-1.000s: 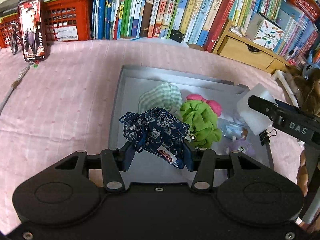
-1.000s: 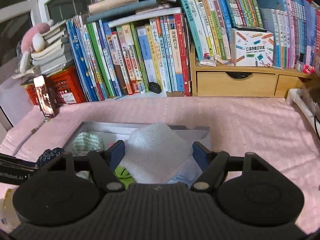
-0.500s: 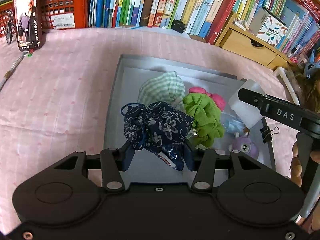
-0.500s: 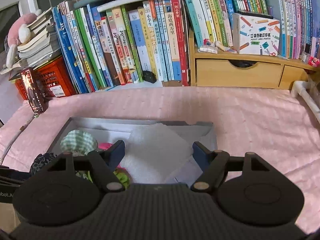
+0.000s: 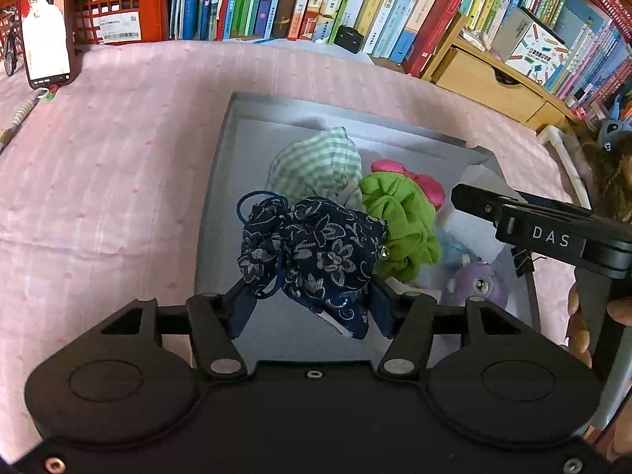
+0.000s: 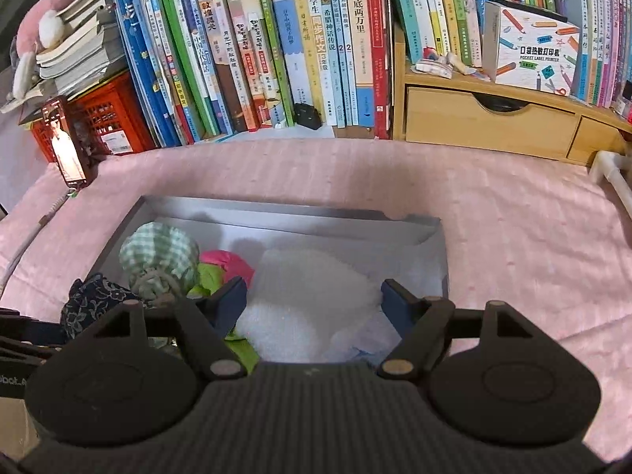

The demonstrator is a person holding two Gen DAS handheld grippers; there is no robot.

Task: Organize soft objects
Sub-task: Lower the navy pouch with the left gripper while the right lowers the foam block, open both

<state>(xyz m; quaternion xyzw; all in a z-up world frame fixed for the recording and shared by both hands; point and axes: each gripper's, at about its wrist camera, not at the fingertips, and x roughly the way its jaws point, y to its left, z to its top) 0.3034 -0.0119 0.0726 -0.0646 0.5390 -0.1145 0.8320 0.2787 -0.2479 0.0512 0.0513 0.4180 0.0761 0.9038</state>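
A navy floral drawstring pouch (image 5: pixel 316 245) hangs between the fingers of my left gripper (image 5: pixel 310 312) above the near part of the grey tray (image 5: pixel 221 181). The jaws are opening, and a gap shows beside the left finger. In the tray lie a green-checked pouch (image 5: pixel 316 162), a green scrunchie (image 5: pixel 403 225), a pink soft piece (image 5: pixel 426 185) and a purple plush (image 5: pixel 478 284). My right gripper (image 6: pixel 314 304) straddles a white foam piece (image 6: pixel 312 288) lying at the tray's right end. Its jaws are opening too, clear of the foam.
The tray sits on a pink cloth (image 5: pixel 98 197). A phone (image 5: pixel 45 23) stands at the back left by a red crate (image 5: pixel 118 0). Rows of books (image 5: pixel 316 0) and a wooden drawer unit (image 5: pixel 486 79) line the back. A binder clip (image 5: pixel 523 262) hangs on the tray's right rim.
The left jaws have spread apart around the navy pouch. The right gripper has tipped down over the tray; the foam now lies in the tray and those jaws stand wider.
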